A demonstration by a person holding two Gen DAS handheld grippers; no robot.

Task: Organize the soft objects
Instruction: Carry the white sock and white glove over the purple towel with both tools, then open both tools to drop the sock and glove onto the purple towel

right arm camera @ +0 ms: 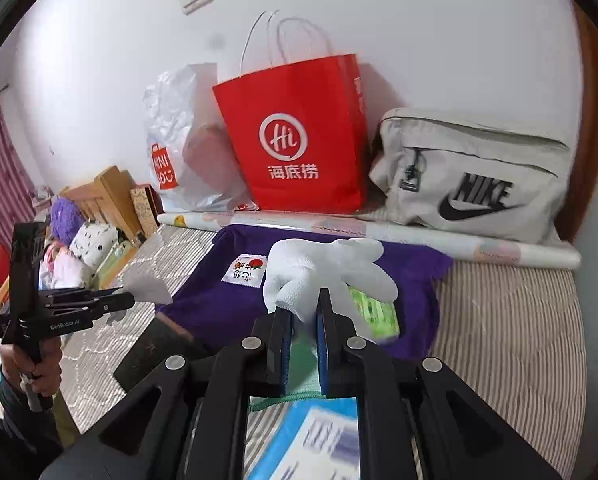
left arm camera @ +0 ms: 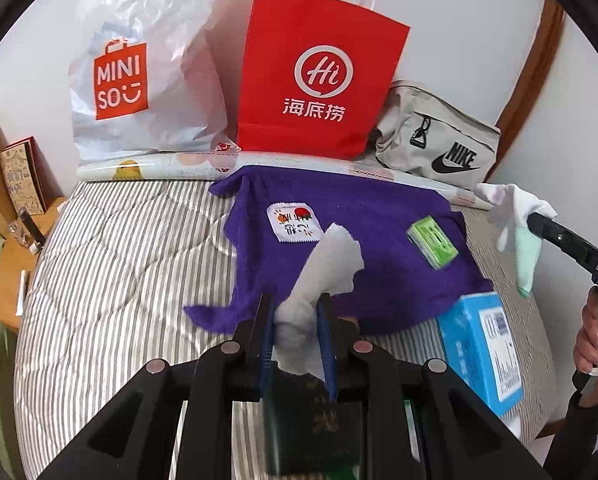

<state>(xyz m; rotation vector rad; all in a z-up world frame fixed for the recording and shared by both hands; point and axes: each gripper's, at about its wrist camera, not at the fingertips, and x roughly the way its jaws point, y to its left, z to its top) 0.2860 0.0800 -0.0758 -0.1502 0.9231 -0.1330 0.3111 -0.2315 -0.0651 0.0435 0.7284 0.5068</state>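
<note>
**Both grippers loaded, above the bed**

Left gripper (left arm camera: 295, 320) clamped on a crumpled white tissue (left arm camera: 323, 268), held above the near edge of the purple towel (left arm camera: 351, 240) spread on the striped bed (left arm camera: 119, 260). On the towel: white sachet (left arm camera: 295, 222), green packet (left arm camera: 432, 246). Blue box (left arm camera: 481, 354) sits just beside the towel's right corner. Right gripper (right arm camera: 303, 320) clenched on a white glove (right arm camera: 327, 276), a green cloth (left arm camera: 527, 258) hanging with it.
</note>
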